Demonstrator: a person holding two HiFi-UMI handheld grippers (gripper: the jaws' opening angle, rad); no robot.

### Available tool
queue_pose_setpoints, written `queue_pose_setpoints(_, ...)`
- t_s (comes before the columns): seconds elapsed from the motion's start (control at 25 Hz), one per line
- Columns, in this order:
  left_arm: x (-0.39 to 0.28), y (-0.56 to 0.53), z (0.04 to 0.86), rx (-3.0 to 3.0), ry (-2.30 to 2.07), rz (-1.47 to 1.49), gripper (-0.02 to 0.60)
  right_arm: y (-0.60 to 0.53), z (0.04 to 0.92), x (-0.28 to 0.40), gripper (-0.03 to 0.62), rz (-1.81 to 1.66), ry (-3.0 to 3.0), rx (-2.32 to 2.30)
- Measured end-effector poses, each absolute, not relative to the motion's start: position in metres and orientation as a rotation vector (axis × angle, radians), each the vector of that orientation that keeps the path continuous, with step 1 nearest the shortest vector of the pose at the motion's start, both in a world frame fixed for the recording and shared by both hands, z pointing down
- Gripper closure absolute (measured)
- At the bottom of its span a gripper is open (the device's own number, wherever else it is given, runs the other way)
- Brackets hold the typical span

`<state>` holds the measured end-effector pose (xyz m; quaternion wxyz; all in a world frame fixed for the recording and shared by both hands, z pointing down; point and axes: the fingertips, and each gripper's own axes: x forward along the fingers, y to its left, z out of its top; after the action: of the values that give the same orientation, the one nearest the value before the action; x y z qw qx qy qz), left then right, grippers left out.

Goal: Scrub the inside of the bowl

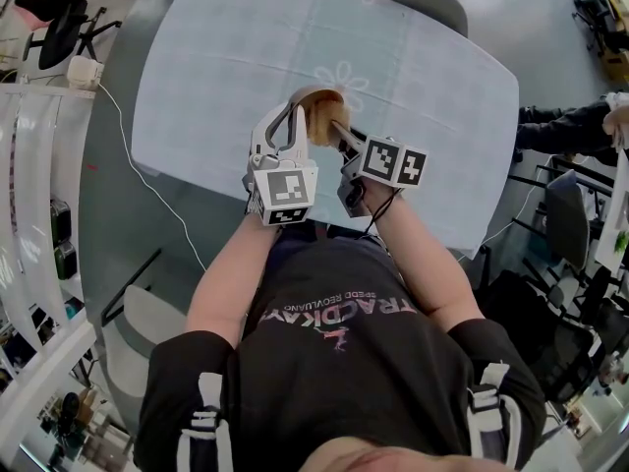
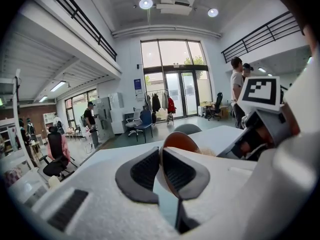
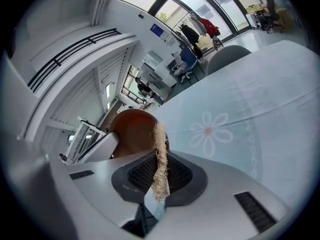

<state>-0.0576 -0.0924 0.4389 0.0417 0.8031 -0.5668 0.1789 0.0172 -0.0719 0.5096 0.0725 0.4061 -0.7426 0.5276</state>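
Note:
A brown bowl (image 1: 320, 116) is held tilted above the table, with my left gripper (image 1: 292, 116) shut on its rim. In the left gripper view the rim (image 2: 179, 141) stands edge-on between the dark pads. My right gripper (image 1: 337, 134) is shut on a flat, straw-coloured fibre scrubber (image 3: 161, 160), which reaches into the bowl (image 3: 134, 131). The scrubber's fuzzy edge (image 2: 206, 152) shows just behind the bowl in the left gripper view, and the right gripper's marker cube (image 2: 259, 94) is close by on the right. One left finger (image 3: 94, 146) lies against the bowl's left side.
The table (image 1: 216, 87) carries a pale blue cloth with a flower print (image 3: 212, 130). A grey chair (image 1: 428, 4) stands at its far side. A white cable (image 1: 147, 180) runs over the floor on the left. Office chairs and a person's arm (image 1: 570, 126) are at the right.

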Motion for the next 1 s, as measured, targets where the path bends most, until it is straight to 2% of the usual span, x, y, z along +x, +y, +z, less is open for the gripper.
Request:
queue_pose_setpoints(0.2,-0.058,-0.089,0.442,2.455,-1.704,0.542,0.548,-0.075,0.510,0.021,0.562,1.491,-2.240,1.230)
queue_pose_setpoints(0.52,-0.049,-0.081,0.457,2.479,-1.590,0.630,0.548,-0.085,0.490,0.033,0.562,0.730,-2.269,1.186)
queue_pose_setpoints(0.76,-0.040,-0.076,0.460,2.590,-1.523,0.796,0.548,-0.084,0.466,0.011,0.562,0.085,-2.193,1.003)
queue_pose_setpoints(0.88,-0.038,-0.074,0.463,2.616,-1.506,0.840,0.548,-0.082,0.467,0.007,0.562,-0.009,-2.168,0.964)
queue_pose_setpoints(1.0,-0.038,-0.073,0.462,2.624,-1.507,0.828,0.548,-0.083,0.469,0.008,0.562,0.048,-2.183,0.989)
